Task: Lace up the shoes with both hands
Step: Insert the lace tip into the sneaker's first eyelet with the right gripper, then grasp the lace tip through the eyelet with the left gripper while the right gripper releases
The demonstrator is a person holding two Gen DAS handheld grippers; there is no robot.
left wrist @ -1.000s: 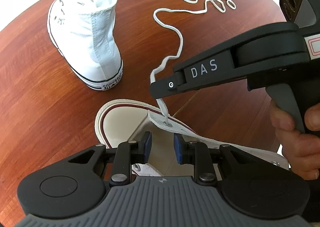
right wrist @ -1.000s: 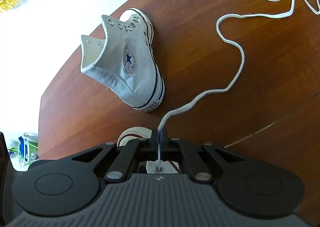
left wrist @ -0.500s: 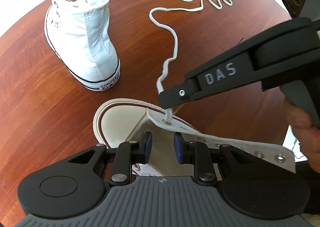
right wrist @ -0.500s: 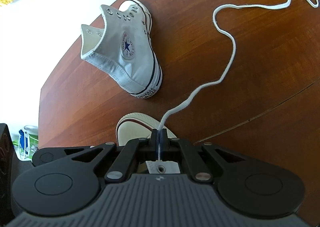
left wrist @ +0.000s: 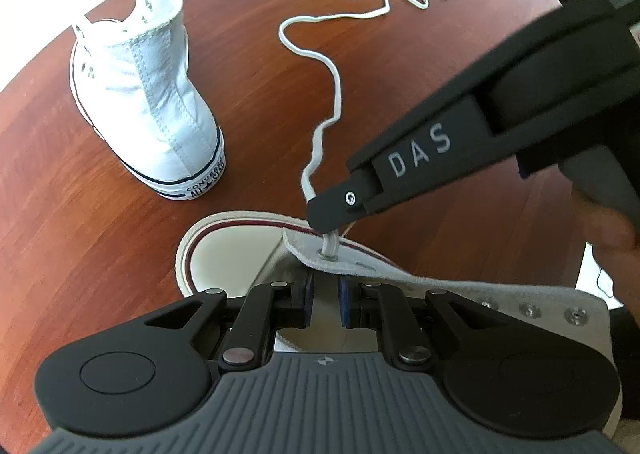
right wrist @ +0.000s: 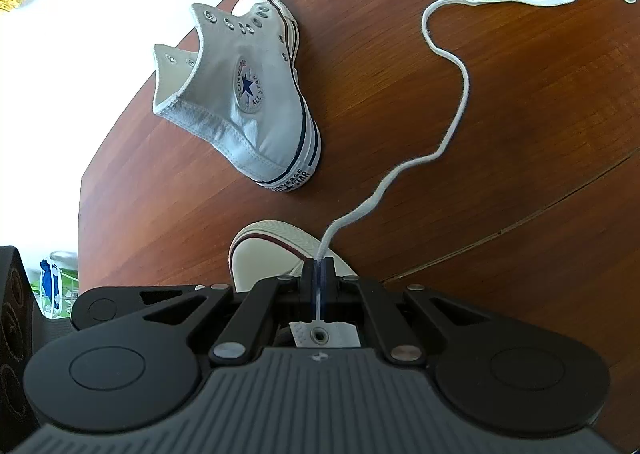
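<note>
A cream high-top sneaker (left wrist: 240, 254) with a dark red stripe on its sole sits on the round brown wooden tabletop (left wrist: 100, 254), and everything else is told from this shoe. The left gripper (left wrist: 325, 296) is right over the shoe's open top, and its two blue pads are apart with nothing between them. One side flap of the shoe, the one with the metal lace holes, lies just in front of these pads. The right gripper (left wrist: 326, 220) comes in from the right side of the shoe, with the letters DAS on its black arm. Its tips are pressed together on a white shoelace (left wrist: 334, 94) just above the first lace hole (left wrist: 329, 253) in the flap. The lace goes down into that hole. From the gripper the lace winds away across the tabletop, far past the toe of the shoe, to a messy heap of loops. A second white high-top sneaker (left wrist: 152, 94) stands upright past the toe and to the left, well apart, with its heel turned this way. A hand (left wrist: 612, 230) shows at the right edge, blurred.
</note>
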